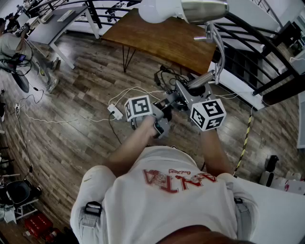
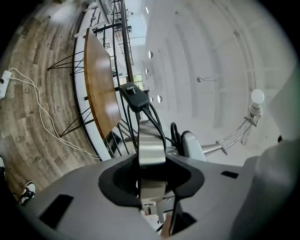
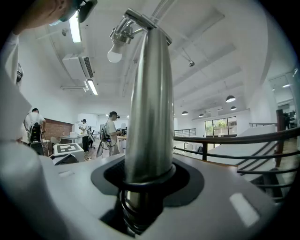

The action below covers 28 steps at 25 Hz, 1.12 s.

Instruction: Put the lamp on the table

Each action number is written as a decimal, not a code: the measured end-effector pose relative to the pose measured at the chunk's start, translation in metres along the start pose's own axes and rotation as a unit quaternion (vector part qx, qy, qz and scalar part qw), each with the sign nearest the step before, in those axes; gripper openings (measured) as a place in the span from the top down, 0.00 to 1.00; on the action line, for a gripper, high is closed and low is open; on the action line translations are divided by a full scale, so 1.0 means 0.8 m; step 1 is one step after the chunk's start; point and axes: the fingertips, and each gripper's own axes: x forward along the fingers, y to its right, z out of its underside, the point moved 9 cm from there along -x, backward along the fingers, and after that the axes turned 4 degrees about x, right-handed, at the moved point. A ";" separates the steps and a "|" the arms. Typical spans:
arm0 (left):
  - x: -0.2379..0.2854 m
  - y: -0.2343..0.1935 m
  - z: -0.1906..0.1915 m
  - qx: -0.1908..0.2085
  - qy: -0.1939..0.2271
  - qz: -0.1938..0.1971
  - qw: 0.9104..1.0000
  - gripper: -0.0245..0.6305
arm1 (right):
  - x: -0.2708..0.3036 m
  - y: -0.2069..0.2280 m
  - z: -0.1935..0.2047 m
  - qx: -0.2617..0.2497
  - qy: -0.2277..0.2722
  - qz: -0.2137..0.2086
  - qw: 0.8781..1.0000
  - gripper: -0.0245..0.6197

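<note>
Lamp airborne over wood floor, held by 2 tongs. L tongs clamped on flat metal piece, prob. its base; R tongs clamped on tapered stem. Counter ahead, not reached. Pickup done; approach, set-down, release left.

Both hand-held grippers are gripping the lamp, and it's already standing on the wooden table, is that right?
Not quite. The left hand-held gripper and right hand-held gripper do grip the lamp, but it is not on the table: the head view shows it carried above the floor, with the table ahead.
</note>
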 end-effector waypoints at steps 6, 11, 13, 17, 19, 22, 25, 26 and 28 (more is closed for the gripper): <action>-0.003 0.004 0.004 -0.001 -0.001 -0.001 1.000 0.74 | -0.005 -0.002 -0.001 0.005 -0.001 0.000 1.000 0.66; -0.001 -0.001 0.002 -0.004 -0.003 -0.001 1.000 0.74 | -0.002 0.001 0.002 0.008 -0.003 0.004 1.000 0.66; 0.000 -0.004 -0.001 -0.005 -0.006 0.001 1.000 0.74 | 0.001 0.002 0.004 0.010 -0.003 0.007 1.000 0.66; -0.001 -0.007 -0.012 -0.007 -0.017 0.009 1.000 0.74 | 0.010 -0.001 0.004 0.013 0.001 0.017 1.000 0.66; -0.006 -0.011 -0.027 -0.002 -0.023 0.008 1.000 0.74 | 0.022 -0.004 0.003 0.014 0.003 0.022 1.000 0.66; -0.013 -0.019 -0.046 -0.001 -0.032 0.009 0.999 0.74 | 0.040 -0.010 0.005 0.018 0.006 0.032 0.999 0.66; -0.021 -0.029 -0.062 -0.003 -0.045 0.010 0.999 0.74 | 0.057 -0.017 0.011 0.024 0.008 0.042 0.999 0.66; -0.023 -0.033 -0.067 -0.004 -0.048 0.010 0.999 0.74 | 0.063 -0.019 0.013 0.026 0.007 0.046 0.999 0.66; -0.026 -0.042 -0.078 -0.007 -0.055 0.009 0.998 0.74 | 0.074 -0.020 0.018 0.030 0.006 0.052 0.998 0.66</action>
